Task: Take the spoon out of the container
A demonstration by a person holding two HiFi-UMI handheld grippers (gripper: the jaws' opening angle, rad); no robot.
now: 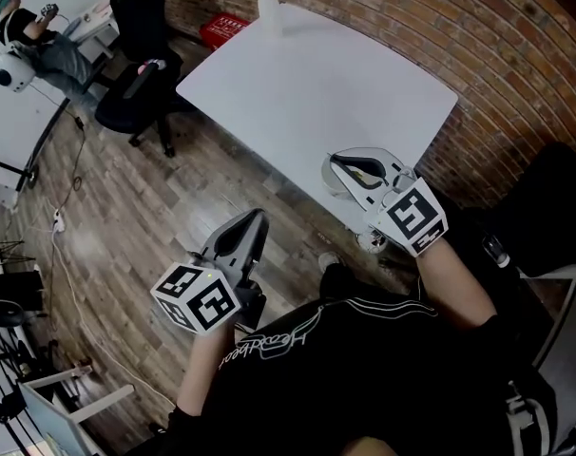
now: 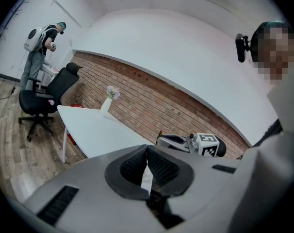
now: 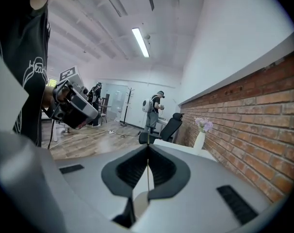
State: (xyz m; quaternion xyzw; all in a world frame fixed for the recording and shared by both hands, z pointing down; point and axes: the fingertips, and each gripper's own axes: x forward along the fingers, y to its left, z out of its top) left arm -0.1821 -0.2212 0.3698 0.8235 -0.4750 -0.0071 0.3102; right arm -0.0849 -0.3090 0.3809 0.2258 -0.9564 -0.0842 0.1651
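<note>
Our right claw is pinched shut on the spoon, up by the white table. Its own view shows just a thin line. The head view shows a yellow bit. Our left claw is shut on nothing.

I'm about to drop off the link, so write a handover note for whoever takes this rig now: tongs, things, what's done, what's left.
Left tongs: shut, empty, over the floor beside the table.
Right tongs: shut on what looks like the spoon, thin and seen edge-on, at the table's near edge.
Container: in no view. The table bears only a vase of flowers.
Done: the spoon appears to be out of the container.
Left: probably to set the spoon down.
</note>
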